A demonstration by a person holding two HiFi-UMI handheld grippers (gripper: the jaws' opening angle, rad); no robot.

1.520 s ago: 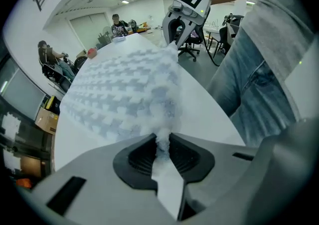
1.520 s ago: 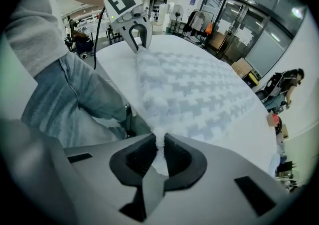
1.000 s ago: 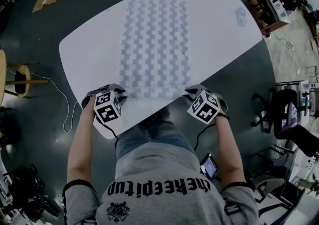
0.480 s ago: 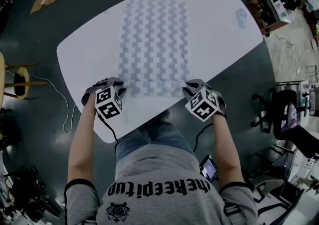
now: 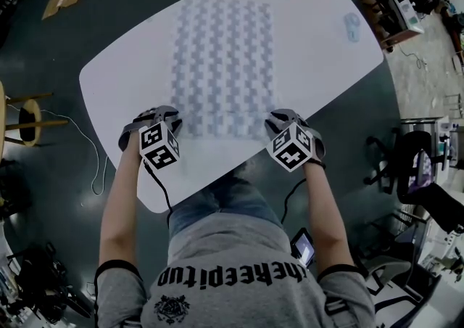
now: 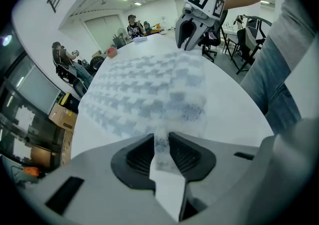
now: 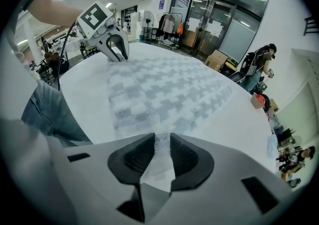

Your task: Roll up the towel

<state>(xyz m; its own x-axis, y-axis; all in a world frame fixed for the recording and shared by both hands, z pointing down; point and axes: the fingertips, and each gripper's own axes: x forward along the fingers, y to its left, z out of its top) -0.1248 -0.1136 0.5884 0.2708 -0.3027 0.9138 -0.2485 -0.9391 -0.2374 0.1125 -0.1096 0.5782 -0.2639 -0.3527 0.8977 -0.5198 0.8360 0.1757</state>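
Across the white table (image 5: 319, 36) the chequered towel (image 5: 225, 58) lies flat, lengthwise away from the person, ready to roll from its near edge; the left gripper (image 5: 174, 123) pinches the near-left corner; the right gripper (image 5: 274, 125) holds the near-right corner, its jaws having just been opening slightly, pads pressing the fabric between them.

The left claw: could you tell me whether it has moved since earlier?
Yes: the left claw, gripping the towel, moved away from the table's near edge.
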